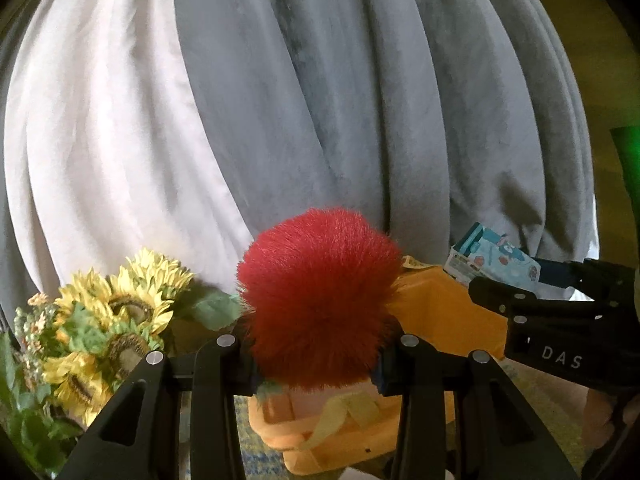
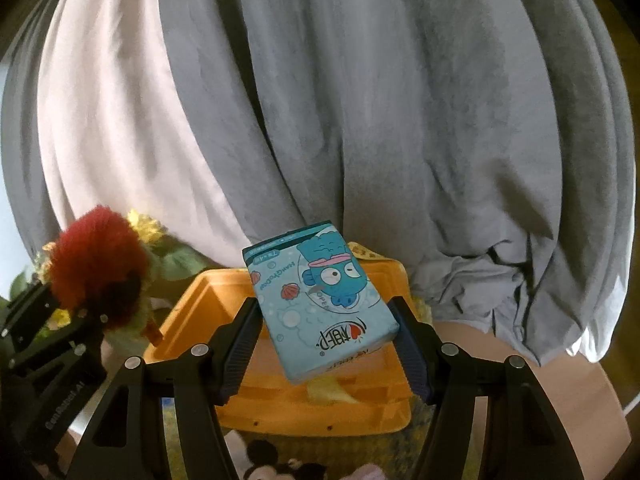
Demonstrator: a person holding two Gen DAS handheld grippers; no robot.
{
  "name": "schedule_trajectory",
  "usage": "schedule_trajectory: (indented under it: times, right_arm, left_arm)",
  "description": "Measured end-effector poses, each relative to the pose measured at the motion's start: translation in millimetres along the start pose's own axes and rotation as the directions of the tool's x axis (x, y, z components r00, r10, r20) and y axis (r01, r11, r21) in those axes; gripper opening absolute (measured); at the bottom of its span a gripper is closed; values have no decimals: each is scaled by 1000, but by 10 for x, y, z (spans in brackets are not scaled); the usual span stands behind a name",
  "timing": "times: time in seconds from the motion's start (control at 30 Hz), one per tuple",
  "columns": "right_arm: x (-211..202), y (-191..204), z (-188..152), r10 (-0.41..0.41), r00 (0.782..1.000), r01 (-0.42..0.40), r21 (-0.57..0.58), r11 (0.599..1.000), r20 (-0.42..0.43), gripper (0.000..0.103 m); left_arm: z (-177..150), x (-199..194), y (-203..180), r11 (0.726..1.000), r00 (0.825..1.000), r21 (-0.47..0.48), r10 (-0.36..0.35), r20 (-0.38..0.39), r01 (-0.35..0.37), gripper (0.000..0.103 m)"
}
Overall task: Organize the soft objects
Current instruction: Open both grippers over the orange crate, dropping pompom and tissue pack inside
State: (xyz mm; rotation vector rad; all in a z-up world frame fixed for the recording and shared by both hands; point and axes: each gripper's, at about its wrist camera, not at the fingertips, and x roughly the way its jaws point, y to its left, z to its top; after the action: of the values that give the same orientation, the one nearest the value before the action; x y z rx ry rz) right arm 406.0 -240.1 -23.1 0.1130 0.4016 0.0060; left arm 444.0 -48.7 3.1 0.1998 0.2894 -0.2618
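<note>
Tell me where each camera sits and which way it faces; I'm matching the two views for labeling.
Left wrist: on the left gripper, facing the curtain; its fingers hold a red pom-pom; the right gripper shows at right.
Right wrist: on the right gripper, facing the same curtain; it holds a blue tissue pack; the left gripper shows at left.
Shared: orange bin, sunflowers, both held items.

The red pompom (image 1: 318,300) hides the left claw's (image 1: 316,364) pads and most of the orange bin (image 1: 440,312) behind it. The right claw (image 1: 520,300) covers the lower part of the tissue pack (image 1: 496,260) in the left view. In the right view the pack (image 2: 320,300) blocks the bin's (image 2: 312,412) interior, and a black-eared plush (image 2: 264,460) is cut off by the bottom edge. The sunflowers (image 2: 144,220) are blurred and mostly hidden behind the pompom (image 2: 96,256).
</note>
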Motion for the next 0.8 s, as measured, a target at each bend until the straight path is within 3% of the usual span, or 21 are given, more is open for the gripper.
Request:
schedule_trajectory:
  times: [0.33,0.6,0.73,0.8]
  right_arm:
    - [581,-101,42,-19,993,18,-5,1000,-113,65]
    - [912,-137,-26,-34,980,31,-17,999,-197,65]
    - [1067,-162,-85,-38,969,35,-13,999,-244,67]
    - [1109,-167,-109,-52,965,47,-23,999,-259,74]
  left_arm:
    - [-67,655,19,1000,996,4,-21,-86,22,40]
    - [-232,1071,-115,998,982,54,-30,-186,41,42]
    - [-290,1135,-130,998,980,58,-10,-199,22,62]
    - [-296,1149,-117,999,979,43,-15,-204,24,69]
